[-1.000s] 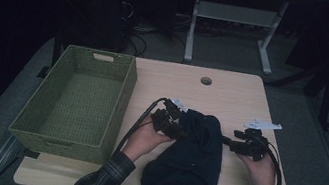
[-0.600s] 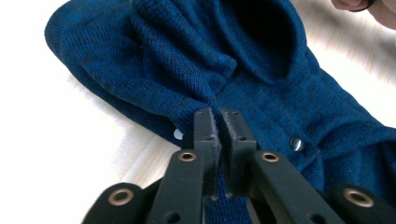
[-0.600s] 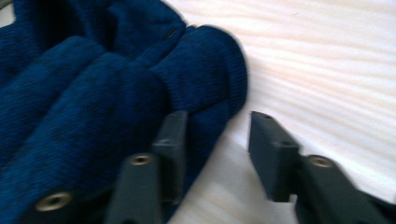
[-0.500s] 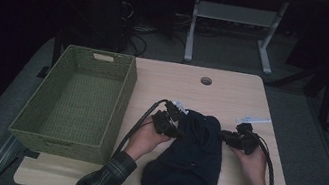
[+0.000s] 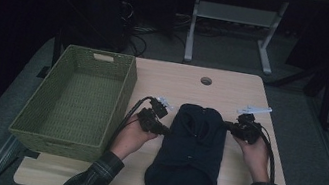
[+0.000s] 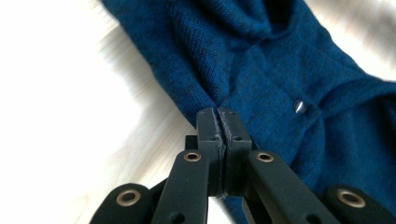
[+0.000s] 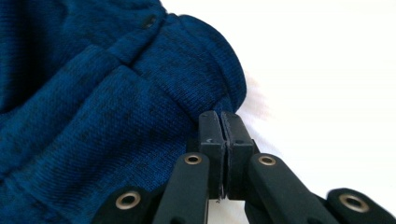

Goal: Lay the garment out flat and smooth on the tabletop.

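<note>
Knit cardigan (image 6: 280, 70): blue cloth, fine ribbed weave, matt, slightly fuzzy; small button (image 6: 300, 107) on it, shiny, metallic-looking. Left gripper (image 6: 217, 116): black plastic, matt, smooth; brass-coloured rivets at joints; pad faces dull grey, faintly scuffed. Right gripper (image 7: 220, 119): same matt black plastic, brass-coloured rivets. Table (image 5: 233, 91): pale wood-look top, smooth, low sheen. Basket (image 5: 124, 91): green woven weave, rough, matt. Person's sleeve (image 5: 92, 179): plaid cloth, soft, matt.

no legible text, labels or numbers anywhere
</note>
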Demonstrator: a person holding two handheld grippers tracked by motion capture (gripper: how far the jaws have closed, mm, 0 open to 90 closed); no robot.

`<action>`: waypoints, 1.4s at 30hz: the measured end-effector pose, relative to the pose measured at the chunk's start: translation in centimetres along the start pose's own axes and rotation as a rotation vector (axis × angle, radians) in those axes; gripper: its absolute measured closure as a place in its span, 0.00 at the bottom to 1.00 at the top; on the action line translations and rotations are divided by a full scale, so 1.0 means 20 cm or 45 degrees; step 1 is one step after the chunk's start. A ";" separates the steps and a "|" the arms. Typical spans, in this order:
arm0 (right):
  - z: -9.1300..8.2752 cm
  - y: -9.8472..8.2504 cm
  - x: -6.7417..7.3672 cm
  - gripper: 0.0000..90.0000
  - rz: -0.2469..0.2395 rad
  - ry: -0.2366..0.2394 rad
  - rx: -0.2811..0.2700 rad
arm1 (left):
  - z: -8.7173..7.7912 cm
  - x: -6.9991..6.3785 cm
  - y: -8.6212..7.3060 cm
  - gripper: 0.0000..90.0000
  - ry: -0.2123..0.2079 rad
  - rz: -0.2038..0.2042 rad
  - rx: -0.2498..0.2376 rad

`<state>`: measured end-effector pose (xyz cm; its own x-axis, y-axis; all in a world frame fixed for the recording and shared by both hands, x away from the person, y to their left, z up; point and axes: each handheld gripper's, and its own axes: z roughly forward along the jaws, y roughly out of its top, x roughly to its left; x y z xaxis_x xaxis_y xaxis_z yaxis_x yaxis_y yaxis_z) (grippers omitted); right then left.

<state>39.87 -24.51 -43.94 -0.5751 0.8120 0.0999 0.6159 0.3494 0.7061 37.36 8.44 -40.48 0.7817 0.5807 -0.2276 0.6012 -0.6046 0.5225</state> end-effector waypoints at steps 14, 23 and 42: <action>0.25 0.17 0.04 0.98 -0.102 -0.063 0.078 | 0.11 0.12 -0.09 0.96 0.129 -0.069 0.075; 0.09 0.17 0.05 0.76 -0.009 0.050 0.005 | -0.01 0.05 -0.08 0.77 0.184 -0.005 -0.018; -0.10 -0.24 0.35 1.00 -0.160 0.232 0.096 | 0.14 -0.10 -0.21 1.00 0.056 0.134 0.040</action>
<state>31.81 -21.45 -45.12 -0.7334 0.6643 0.1444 0.5679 0.4820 0.6672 33.65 8.24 -44.53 0.8329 0.5364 -0.1361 0.5220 -0.6798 0.5152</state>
